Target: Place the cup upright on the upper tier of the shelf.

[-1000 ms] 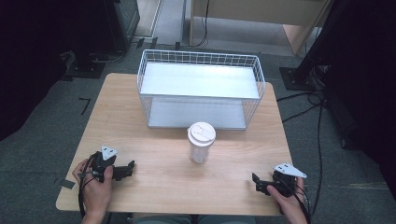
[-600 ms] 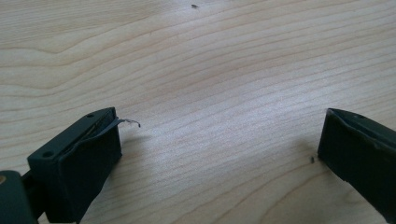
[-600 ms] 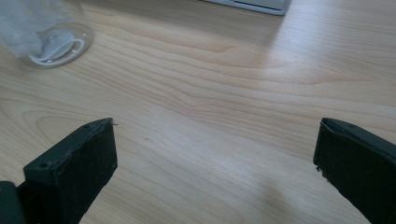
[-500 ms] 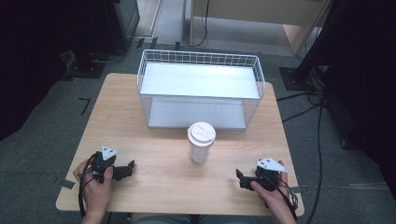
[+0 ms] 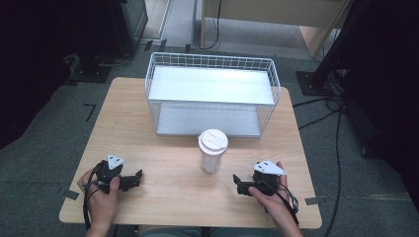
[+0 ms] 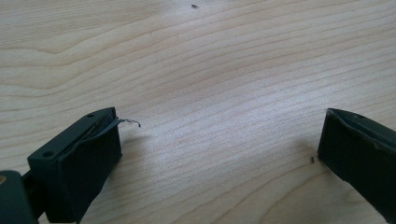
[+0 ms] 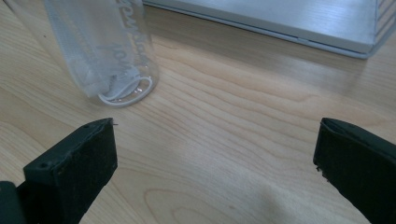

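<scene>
- A wooden table point(image 5: 163, 148) carries a white wire basket point(image 5: 212, 96) at its far middle, with a pale flat floor inside.
- A clear cup point(image 5: 212, 150) with a white lid stands upright just in front of the basket, near the table's centre, touching neither gripper.
- The left gripper point(image 5: 132, 180) rests low on the near left of the table, held in the left hand point(image 5: 101, 197); its jaws stand wide apart, with bare wood between them in the left gripper view.
- The right gripper point(image 5: 238, 185) sits at the near right, held in the right hand point(image 5: 272, 200), pointing left toward the cup; its jaws are wide apart and grip nothing.
- In the right gripper view the cup's base point(image 7: 119, 88) stands beyond the left-hand jaw, apart from it, with the basket's edge point(image 7: 280, 25) farther back.
</scene>
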